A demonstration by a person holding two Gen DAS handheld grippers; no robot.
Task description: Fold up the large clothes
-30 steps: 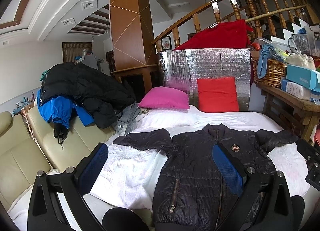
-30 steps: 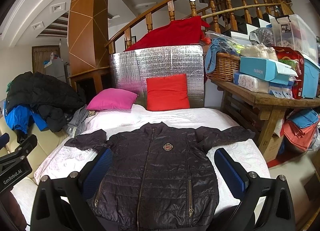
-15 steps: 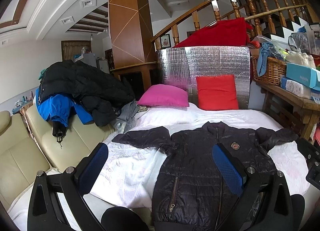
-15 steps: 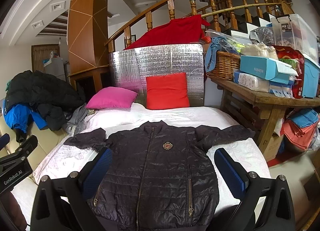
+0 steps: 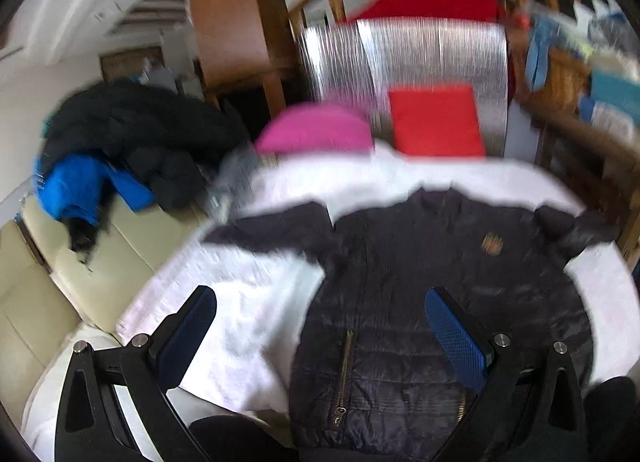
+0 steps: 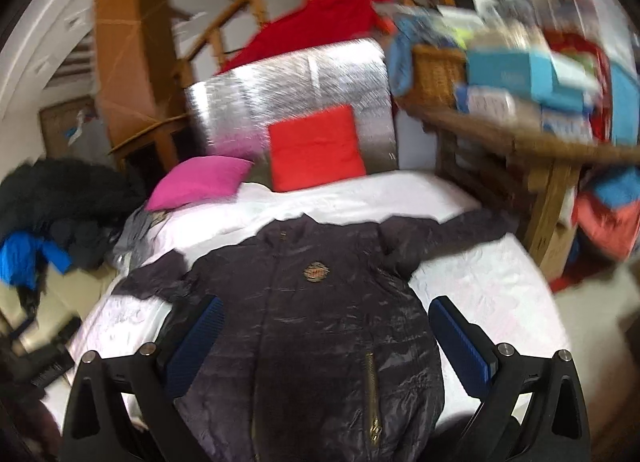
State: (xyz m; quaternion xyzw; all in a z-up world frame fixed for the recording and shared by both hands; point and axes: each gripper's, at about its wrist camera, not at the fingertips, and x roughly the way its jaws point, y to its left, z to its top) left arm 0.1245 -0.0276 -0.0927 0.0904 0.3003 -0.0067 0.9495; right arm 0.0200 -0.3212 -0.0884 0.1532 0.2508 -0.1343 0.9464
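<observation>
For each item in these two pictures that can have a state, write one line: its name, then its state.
Black jacket: spread flat on the bed, front up, zipped, sleeves out to the sides, not yet folded.
Left gripper: open, empty, above the jacket.
Right gripper: open, empty, above the jacket.
Pink cushion: lying at the head of the bed.
Red cushion: propped upright against the silver panel.
Dark coats: heaped unfolded on the sofa.

Dark quilted jacket (image 6: pixel 320 326) w/ gold zips & badge lying on white bed (image 6: pixel 492 286). Pink pillow (image 6: pixel 200 181), red cushion (image 6: pixel 316 147) showing at bed's far edge. Fingers (image 6: pixel 460 336) showing blue pads.
</observation>
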